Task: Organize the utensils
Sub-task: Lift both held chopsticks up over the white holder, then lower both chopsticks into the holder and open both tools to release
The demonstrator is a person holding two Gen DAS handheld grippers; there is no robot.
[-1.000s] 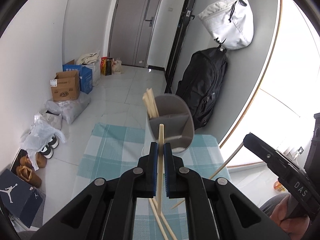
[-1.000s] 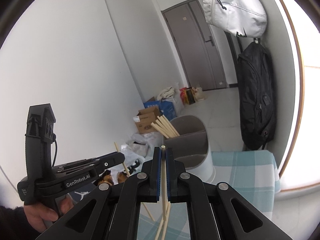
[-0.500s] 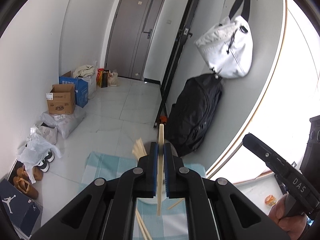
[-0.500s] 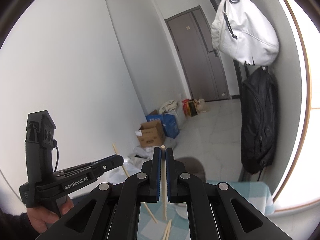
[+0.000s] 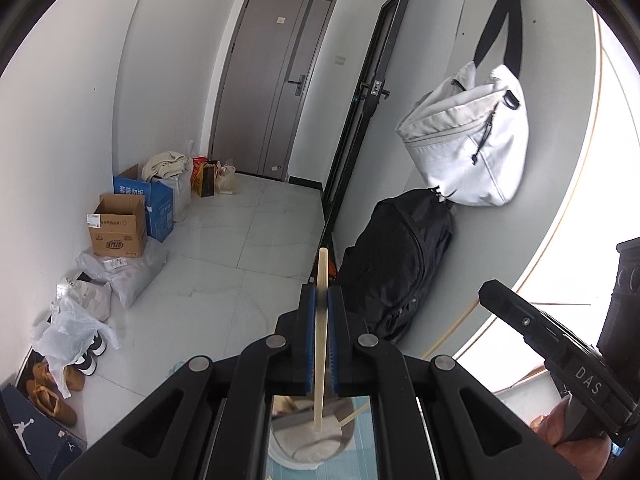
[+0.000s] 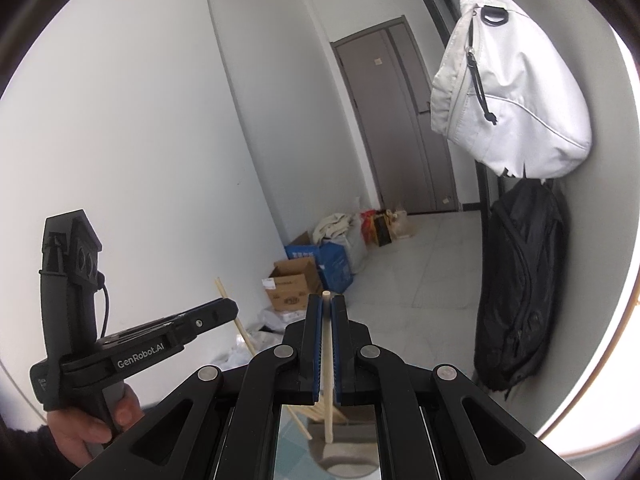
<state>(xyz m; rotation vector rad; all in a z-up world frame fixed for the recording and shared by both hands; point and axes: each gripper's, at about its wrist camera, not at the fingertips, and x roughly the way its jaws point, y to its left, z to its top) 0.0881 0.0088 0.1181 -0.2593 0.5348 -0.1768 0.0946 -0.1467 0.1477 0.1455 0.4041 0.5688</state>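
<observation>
My left gripper (image 5: 321,300) is shut on a wooden chopstick (image 5: 320,344) held upright, its lower end over the grey utensil holder (image 5: 308,446) seen between the arms. My right gripper (image 6: 328,312) is shut on another wooden chopstick (image 6: 328,372), also upright above the holder (image 6: 344,456), where several chopsticks (image 6: 316,412) stand. The right gripper also shows in the left wrist view (image 5: 560,352), and the left gripper with its chopstick shows in the right wrist view (image 6: 216,316). Most of the holder is hidden by the grippers.
A blue checked cloth (image 5: 356,468) lies under the holder. A white bag (image 5: 468,148) and a black backpack (image 5: 396,272) hang on the right wall. Cardboard boxes (image 5: 118,228), bags and shoes (image 5: 52,384) line the floor at the left. A grey door (image 5: 268,84) is at the back.
Both grippers have risen and tilted up with their chopsticks. The holder and cloth have dropped to the bottom of both views.
</observation>
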